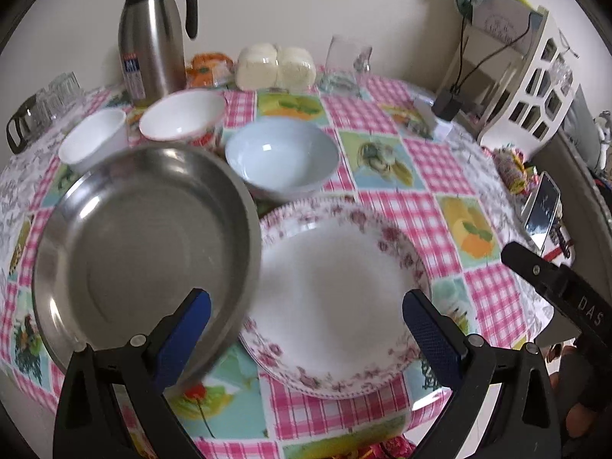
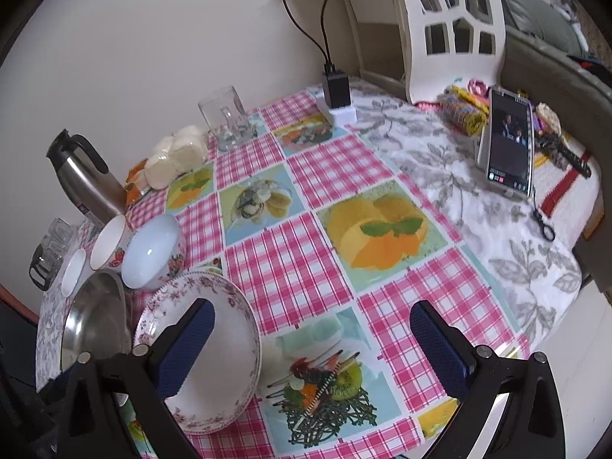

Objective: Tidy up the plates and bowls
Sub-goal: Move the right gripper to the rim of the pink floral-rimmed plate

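**Steel pan tilted beside the floral plates**

Here the floral plate [image 1: 336, 298] serves as the landmark: it lies flat, face up, on the checked cloth [image 1: 420, 214], with at least one more rim showing under its near edge, so it seems to top a small stack. Just left of it the steel pan [image 1: 145, 252] stands tilted, its hollow facing the left camera and its right rim overlapping the plate's left edge. What holds the pan up cannot be seen; its lower rim is hidden behind the left gripper's [image 1: 306, 329] left finger. That gripper is spread wide, one blue pad in front of the pan, the other over the plate's right rim, pinching nothing.

Behind the plate sits a pale blue bowl [image 1: 282, 158], upright. Left of that are a red-trimmed bowl [image 1: 183, 115] and a smaller white bowl [image 1: 93, 141], both upright, mouths open upward. A flask [image 1: 151, 38] stands farther back.

The right gripper [image 2: 311, 336] is likewise spread, empty; its left finger covers part of the plate, its right finger hangs over bare cloth. In the right view the pan and the bowls are squeezed into the left margin and hard to make out. A phone [image 2: 508, 145] leans well right of the plate.
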Action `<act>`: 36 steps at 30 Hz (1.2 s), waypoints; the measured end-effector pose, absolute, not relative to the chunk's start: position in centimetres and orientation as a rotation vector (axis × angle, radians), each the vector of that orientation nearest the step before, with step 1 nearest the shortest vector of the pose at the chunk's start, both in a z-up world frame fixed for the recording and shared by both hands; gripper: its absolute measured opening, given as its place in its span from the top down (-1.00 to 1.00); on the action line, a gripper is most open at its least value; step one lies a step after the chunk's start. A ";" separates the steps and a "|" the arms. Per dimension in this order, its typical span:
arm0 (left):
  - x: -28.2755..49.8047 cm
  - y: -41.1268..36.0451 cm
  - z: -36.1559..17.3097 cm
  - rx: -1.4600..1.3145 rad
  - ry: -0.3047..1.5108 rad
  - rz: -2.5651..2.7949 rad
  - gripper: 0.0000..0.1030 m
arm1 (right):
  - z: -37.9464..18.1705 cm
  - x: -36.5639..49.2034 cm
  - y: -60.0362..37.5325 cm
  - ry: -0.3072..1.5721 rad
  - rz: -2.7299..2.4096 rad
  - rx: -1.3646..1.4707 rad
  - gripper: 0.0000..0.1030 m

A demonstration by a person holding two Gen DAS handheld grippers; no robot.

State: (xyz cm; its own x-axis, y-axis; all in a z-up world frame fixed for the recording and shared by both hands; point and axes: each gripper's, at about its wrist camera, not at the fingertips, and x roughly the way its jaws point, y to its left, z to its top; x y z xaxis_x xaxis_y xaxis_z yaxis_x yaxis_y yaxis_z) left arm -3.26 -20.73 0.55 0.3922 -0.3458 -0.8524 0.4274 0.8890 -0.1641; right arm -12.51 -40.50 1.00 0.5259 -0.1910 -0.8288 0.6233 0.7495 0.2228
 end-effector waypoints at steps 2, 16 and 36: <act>-3.6 -21.1 0.0 0.100 1.081 -0.481 -0.95 | 0.5 -12.5 -40.6 0.901 -0.507 0.560 -1.00; -5.0 -21.8 -1.4 0.148 1.095 -0.425 -0.95 | -3.3 -11.0 -40.0 1.012 -0.444 0.622 -0.99; -5.5 -20.9 -3.2 0.051 1.175 -0.385 -0.95 | -6.2 -9.4 -38.5 1.096 -0.372 0.649 -0.61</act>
State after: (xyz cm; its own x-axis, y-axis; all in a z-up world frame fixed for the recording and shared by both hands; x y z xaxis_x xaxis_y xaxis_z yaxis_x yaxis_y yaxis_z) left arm -5.53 -20.90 -3.24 0.3280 -0.2676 -0.9060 0.3207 0.9336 -0.1596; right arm -9.40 -38.54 -6.22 0.4232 0.0343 -0.9054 0.5788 0.7586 0.2993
